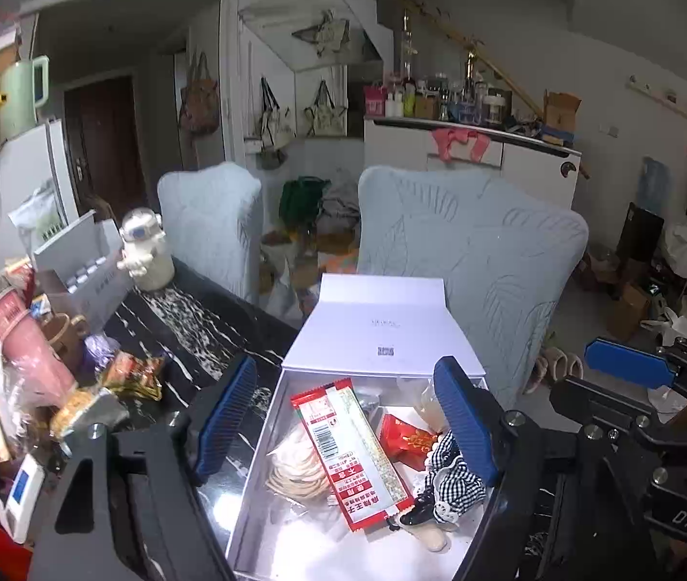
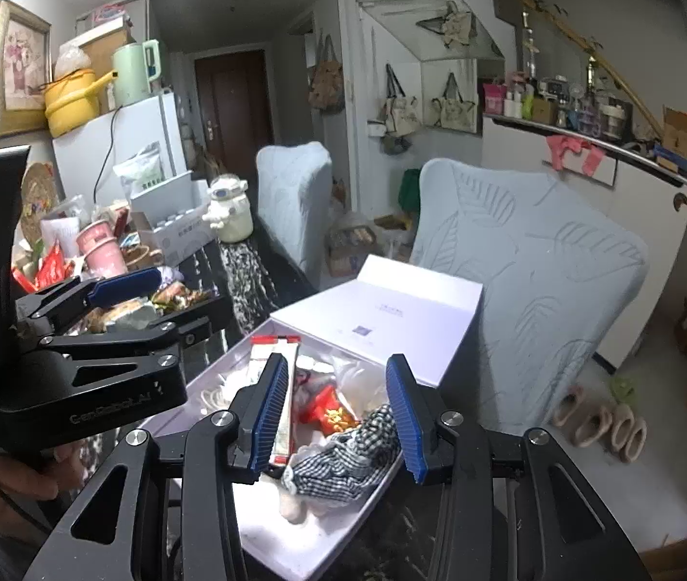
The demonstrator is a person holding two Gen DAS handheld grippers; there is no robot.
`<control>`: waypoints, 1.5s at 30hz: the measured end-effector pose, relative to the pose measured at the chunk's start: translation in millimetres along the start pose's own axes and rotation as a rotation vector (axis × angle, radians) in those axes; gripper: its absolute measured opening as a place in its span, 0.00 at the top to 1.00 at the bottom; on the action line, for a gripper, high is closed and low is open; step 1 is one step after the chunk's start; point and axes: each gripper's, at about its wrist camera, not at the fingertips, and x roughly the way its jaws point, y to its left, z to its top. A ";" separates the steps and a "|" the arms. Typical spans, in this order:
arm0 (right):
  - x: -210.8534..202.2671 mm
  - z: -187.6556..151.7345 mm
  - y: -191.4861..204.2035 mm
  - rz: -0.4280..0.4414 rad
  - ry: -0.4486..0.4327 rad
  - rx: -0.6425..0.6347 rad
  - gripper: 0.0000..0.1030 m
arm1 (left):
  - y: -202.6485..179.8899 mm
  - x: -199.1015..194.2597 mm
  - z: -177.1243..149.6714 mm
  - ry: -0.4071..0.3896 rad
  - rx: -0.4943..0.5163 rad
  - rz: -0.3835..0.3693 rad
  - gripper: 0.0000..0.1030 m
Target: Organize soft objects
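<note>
A: What writing can you read from where your tongs hang?

B: On the housing of your left tongs (image 2: pixel 115 300), at the left of the right wrist view, "GenRobot.AI" is moulded in grey. In the left wrist view the black body of your right tongs (image 1: pixel 629 363) shows "DAS" at the lower right. The long red-and-white plastic snack packet (image 1: pixel 350 455) carries a barcode and red Chinese characters I cannot make out.

A: Where are the soft things?

B: In the open white cardboard gift box (image 1: pixel 256 479) at lower centre, its hinged lid (image 1: pixel 382 324) tipped back toward the pale blue fabric-covered chair (image 1: pixel 469 252). Beside the packet lie a black-and-white gingham cloth doll (image 1: pixel 450 484), a small red foil pouch with gold print (image 1: pixel 406 440) and a clear bag of round pale crackers (image 1: pixel 295 469).

A: And the tongs?

B: Both stand apart over the box, blue ribbed pads gripping nothing; your left pair is the wider.

A: What crowds you?

B: The black marbled bench (image 1: pixel 183 324) is heaped at the left: pink paper cups (image 1: pixel 28 348), wrapped snacks, a white astronaut-shaped jar (image 1: pixel 145 252).
</note>
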 end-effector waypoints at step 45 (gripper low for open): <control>-112.8 -80.9 32.5 -0.069 -0.006 0.096 0.27 | -12.6 -120.7 -73.9 0.034 0.004 0.007 0.05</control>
